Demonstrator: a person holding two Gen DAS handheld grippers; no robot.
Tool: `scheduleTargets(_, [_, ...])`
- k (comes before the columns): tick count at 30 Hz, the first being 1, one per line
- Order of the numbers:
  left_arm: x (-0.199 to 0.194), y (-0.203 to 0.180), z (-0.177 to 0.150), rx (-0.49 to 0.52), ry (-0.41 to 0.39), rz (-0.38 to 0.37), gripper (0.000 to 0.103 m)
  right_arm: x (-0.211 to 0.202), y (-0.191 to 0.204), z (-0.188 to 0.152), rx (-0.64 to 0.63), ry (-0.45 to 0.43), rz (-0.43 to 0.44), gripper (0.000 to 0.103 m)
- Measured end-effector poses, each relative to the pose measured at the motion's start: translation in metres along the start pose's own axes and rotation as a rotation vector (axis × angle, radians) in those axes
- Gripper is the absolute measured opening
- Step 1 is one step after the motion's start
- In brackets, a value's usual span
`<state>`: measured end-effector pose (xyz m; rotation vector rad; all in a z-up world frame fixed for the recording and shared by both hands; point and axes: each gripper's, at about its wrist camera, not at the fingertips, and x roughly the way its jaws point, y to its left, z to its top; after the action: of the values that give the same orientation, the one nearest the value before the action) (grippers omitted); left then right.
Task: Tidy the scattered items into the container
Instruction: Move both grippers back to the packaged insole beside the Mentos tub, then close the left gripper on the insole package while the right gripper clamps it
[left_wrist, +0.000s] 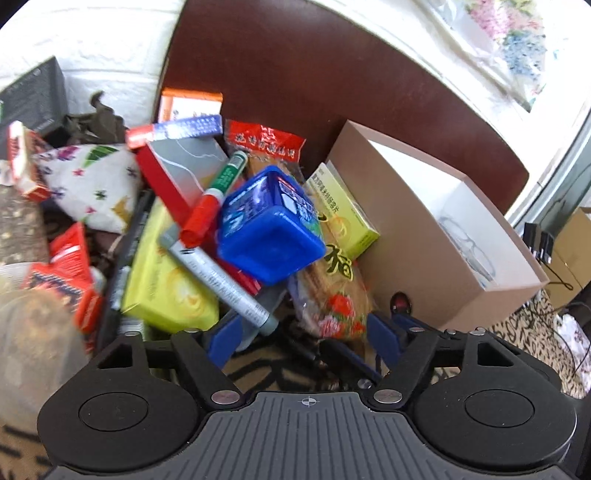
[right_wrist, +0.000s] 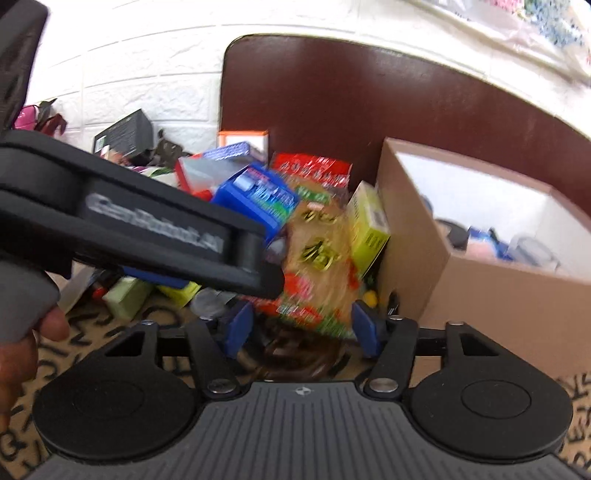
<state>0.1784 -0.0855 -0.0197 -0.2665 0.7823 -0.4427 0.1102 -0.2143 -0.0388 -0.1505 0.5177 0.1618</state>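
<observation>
From the left wrist, the left claw (left_wrist: 301, 339) stands released, its blue fingers spread with nothing between them, low in front of a heap of scattered items on a patterned cloth. The heap holds a blue plastic tub (left_wrist: 271, 225) on top, a red-capped green marker (left_wrist: 216, 197) leaning across a red and silver box (left_wrist: 177, 175), a grey marker (left_wrist: 225, 286) lying over a yellow-green box (left_wrist: 166, 284), a clear snack bag (left_wrist: 332, 291) with a red top and gold characters, and a yellow medicine box (left_wrist: 343, 212) propped against the cardboard box (left_wrist: 417, 254) that serves as the container. That container sits just right of the heap, open at the top; in this view its white interior shows only a pair of glasses (left_wrist: 469, 247). A star-printed fabric pouch (left_wrist: 92, 184) and red packets (left_wrist: 70, 273) lie further left. From the right wrist, the right claw (right_wrist: 301, 326) is likewise released, its fingers either side of the lower end of the snack bag but not visibly pressing it; blur prevents more certainty. The left tool's black body crosses the upper left here. The container's interior shows a few things already inside, too blurred to name. By my reading the task is in an early stage: a handful stowed, most of the heap left to move, the snack bag likeliest next.
</observation>
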Motion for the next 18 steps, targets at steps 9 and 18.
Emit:
scheduleTargets(9, [0.027, -0.005, 0.008, 0.010, 0.051, -0.027, 0.012, 0.013, 0.003, 0.001, -0.068, 0.026, 0.054, 0.012])
scheduleTargets(18, [-0.032, -0.015, -0.017, 0.052, 0.021, -0.042, 0.003, -0.050, 0.012, -0.005, -0.059, 0.022, 0.194, 0.001])
